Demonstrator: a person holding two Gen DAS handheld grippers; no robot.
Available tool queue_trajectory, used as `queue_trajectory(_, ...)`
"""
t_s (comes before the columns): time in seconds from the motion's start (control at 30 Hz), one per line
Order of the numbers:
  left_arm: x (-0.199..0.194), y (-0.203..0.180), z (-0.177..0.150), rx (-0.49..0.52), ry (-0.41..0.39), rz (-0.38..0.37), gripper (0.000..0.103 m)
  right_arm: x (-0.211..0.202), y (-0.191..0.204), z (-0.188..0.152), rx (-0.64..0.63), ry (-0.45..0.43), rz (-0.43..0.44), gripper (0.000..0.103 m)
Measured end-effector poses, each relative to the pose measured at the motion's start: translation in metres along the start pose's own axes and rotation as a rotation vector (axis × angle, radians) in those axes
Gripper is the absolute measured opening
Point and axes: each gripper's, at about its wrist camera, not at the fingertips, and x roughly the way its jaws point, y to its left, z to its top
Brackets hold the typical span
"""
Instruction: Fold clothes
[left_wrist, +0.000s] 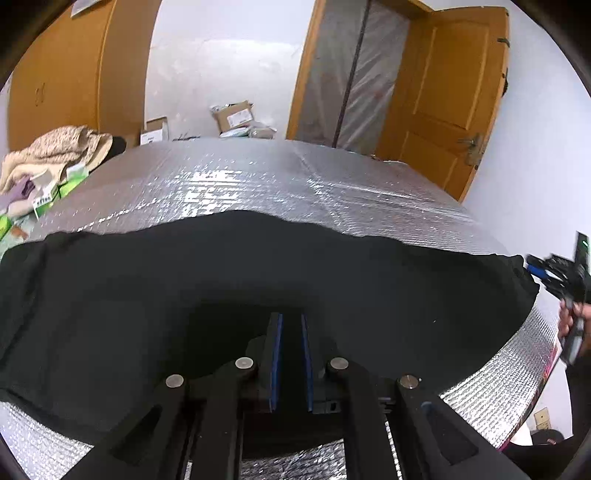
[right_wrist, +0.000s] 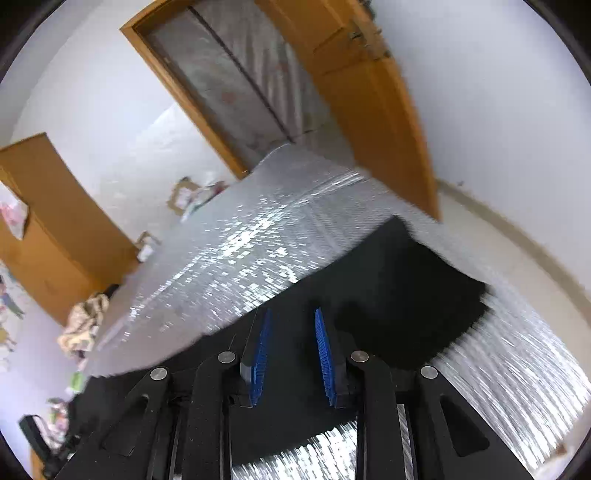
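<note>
Black garment (left_wrist: 258, 280) lies spread on a silver quilted foil sheet (left_wrist: 258, 177) covering the work surface, its far edge running as an uneven line across the foil.

Left gripper (left_wrist: 291, 321): blue-padded fingers (left_wrist: 277, 354) stand a narrow gap apart, over the near part of the cloth. Everything between the pads is dark, so I cannot tell whether a fold of fabric is pinched there or the pads only hover above it.

Right gripper (right_wrist: 293, 314): fingers (right_wrist: 260, 350) spread moderately, clearly wider than the left pair. Black cloth shows in the gap, but neither pad visibly presses on it; nothing appears gripped. This view is tilted and motion-blurred.

Garment appearance: matte black, mostly flat with shallow wrinkles. In the right wrist view one corner (right_wrist: 454, 273) reaches toward the right edge of the foil, with a ragged, blurred outline.

View differences: the left wrist view alone shows the right gripper from outside (left_wrist: 565, 273), at the garment's right end, with the person's hand (left_wrist: 569, 321) on its handle. It also shows a heap of beige and pale clothes (left_wrist: 51, 155) at the far left of the surface, cardboard boxes (left_wrist: 236, 118) against the white wall, and an open wooden door (left_wrist: 443, 103). The right wrist view shows the same door (right_wrist: 373, 96) and clothes heap (right_wrist: 86, 321), plus a wooden cabinet (right_wrist: 51, 221) at left and a dark device at the lower left edge (right_wrist: 40, 439), too blurred to identify.
</note>
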Motion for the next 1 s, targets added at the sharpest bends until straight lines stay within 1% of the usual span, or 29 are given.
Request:
queue_trajectory(0.07,0.004,-0.003,-0.001,0.013,0.010,0.006,0.010,0.016,-0.008,0.011,0.039,0.040,0.000,0.027)
queue_trajectory(0.13,0.013,-0.002,-0.002,0.008,0.036,0.016,0.010,0.023,-0.028,0.021,0.108,0.036,-0.010,0.026)
queue_trajectory(0.17,0.017,0.000,-0.004,-0.005,0.058,0.015,0.010,0.025,-0.040,0.026,0.156,0.021,-0.010,0.023)
queue_trajectory(0.23,0.017,0.003,-0.004,-0.017,0.054,0.003,0.010,0.018,-0.070,0.034,0.284,-0.037,-0.006,0.023)
queue_trajectory(0.33,0.019,0.004,-0.004,-0.013,0.060,0.002,0.010,-0.001,-0.103,0.038,0.406,-0.119,-0.067,0.026)
queue_trajectory(0.37,0.019,0.003,-0.005,-0.010,0.060,0.001,0.010,-0.006,-0.109,0.038,0.439,-0.131,-0.069,0.027)
queue_trajectory(0.4,0.019,0.003,-0.006,-0.008,0.061,0.000,0.010,-0.013,-0.112,0.036,0.460,-0.139,-0.048,0.027)
queue_trajectory(0.47,0.020,0.002,-0.005,-0.008,0.060,0.002,0.010,-0.022,-0.102,0.032,0.429,-0.135,0.001,0.027)
queue_trajectory(0.53,0.021,0.002,-0.004,-0.011,0.060,0.000,0.010,-0.027,-0.085,0.023,0.368,-0.103,0.057,0.027)
queue_trajectory(0.57,0.021,0.002,-0.004,-0.012,0.061,0.000,0.010,-0.026,-0.077,0.019,0.341,-0.076,0.089,0.027)
queue_trajectory(0.63,0.021,0.002,-0.004,-0.009,0.061,0.002,0.010,-0.012,-0.062,0.012,0.302,0.007,0.144,0.027)
queue_trajectory(0.67,0.021,0.002,-0.004,-0.007,0.061,0.004,0.010,-0.003,-0.054,0.009,0.282,0.049,0.154,0.027)
queue_trajectory(0.7,0.021,0.002,-0.004,-0.008,0.060,0.004,0.010,0.006,-0.046,0.005,0.260,0.085,0.138,0.026)
queue_trajectory(0.73,0.020,0.002,-0.005,-0.008,0.059,0.003,0.010,0.010,-0.044,0.004,0.249,0.093,0.125,0.022)
queue_trajectory(0.77,0.020,0.002,-0.005,-0.009,0.058,0.002,0.010,0.011,-0.044,0.005,0.248,0.081,0.123,0.022)
queue_trajectory(0.83,0.020,0.004,-0.005,-0.013,0.057,-0.004,0.010,0.008,-0.057,0.012,0.290,0.046,0.101,0.021)
queue_trajectory(0.9,0.020,0.005,-0.006,-0.017,0.056,-0.010,0.010,0.005,-0.070,0.020,0.337,0.002,0.053,0.021)
queue_trajectory(0.97,0.019,0.007,-0.006,-0.024,0.055,-0.017,0.010,-0.002,-0.075,0.024,0.364,-0.033,-0.001,0.024)
queue_trajectory(1.0,0.019,0.008,-0.006,-0.028,0.054,-0.019,0.010,-0.007,-0.072,0.025,0.362,-0.049,-0.001,0.026)
